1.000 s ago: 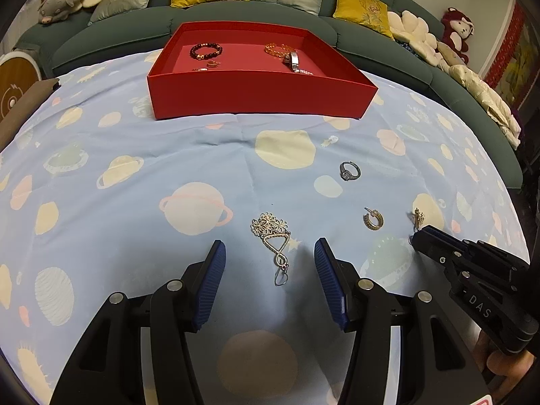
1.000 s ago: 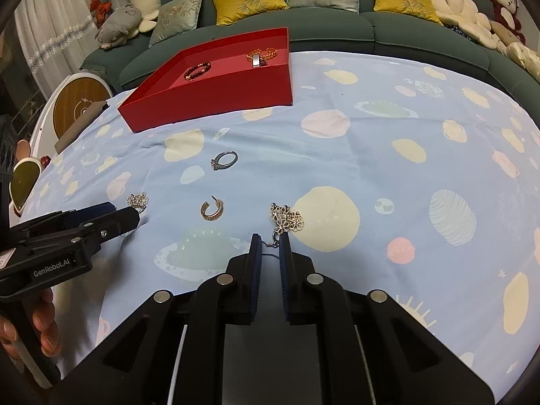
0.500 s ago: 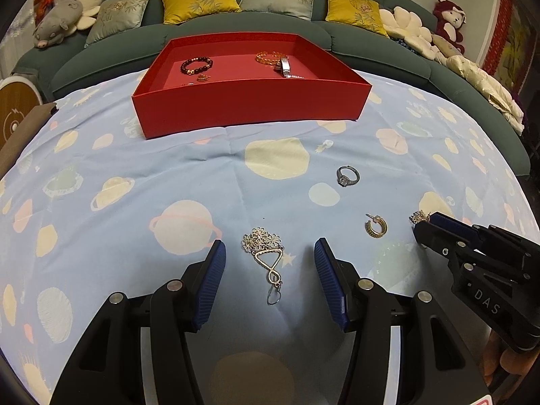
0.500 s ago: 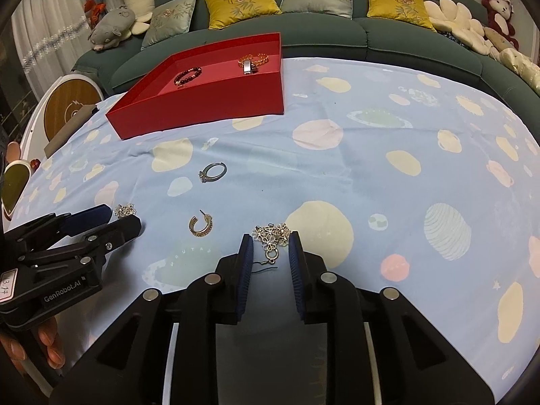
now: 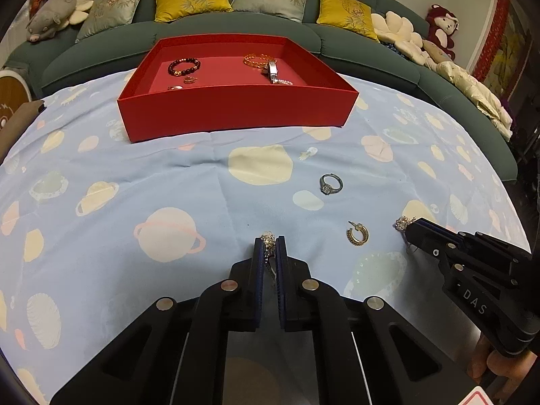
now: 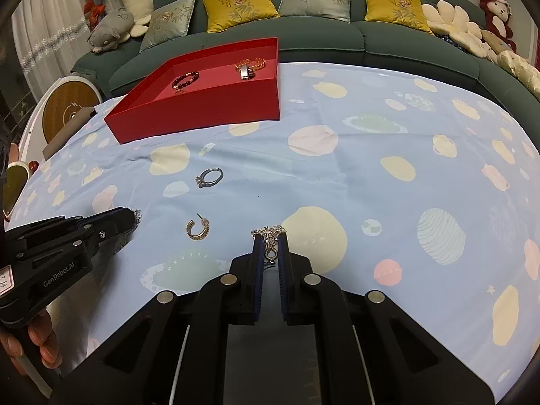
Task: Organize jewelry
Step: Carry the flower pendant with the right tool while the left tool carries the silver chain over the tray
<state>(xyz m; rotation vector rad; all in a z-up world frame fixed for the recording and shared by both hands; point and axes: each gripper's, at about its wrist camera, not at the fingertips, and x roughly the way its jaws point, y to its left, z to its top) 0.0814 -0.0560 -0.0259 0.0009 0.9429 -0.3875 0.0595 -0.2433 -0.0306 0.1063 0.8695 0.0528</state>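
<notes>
My left gripper (image 5: 269, 248) is shut on a flower-shaped earring (image 5: 268, 239) on the blue planet-print cloth; its tip shows in the right wrist view (image 6: 130, 217). My right gripper (image 6: 270, 246) is shut on a second flower-shaped earring (image 6: 270, 233); it shows in the left wrist view (image 5: 410, 227). A silver ring (image 5: 330, 184) (image 6: 210, 177) and a gold hoop earring (image 5: 357, 236) (image 6: 197, 228) lie loose between the grippers. The red tray (image 5: 236, 114) (image 6: 202, 114) stands behind, holding a dark bead bracelet (image 5: 184, 66), a gold bracelet (image 5: 260, 59) and small pieces.
A green sofa (image 5: 422, 77) with cushions and plush toys curves behind the table. A round wooden-faced object (image 6: 69, 108) stands at the left edge. A brown board (image 5: 17, 121) lies at the table's left side.
My left gripper has closed on the flower earring that lay between its open fingers. My right gripper opened slightly, then closed again on its earring. Both cameras tilted to show more of the tray.
</notes>
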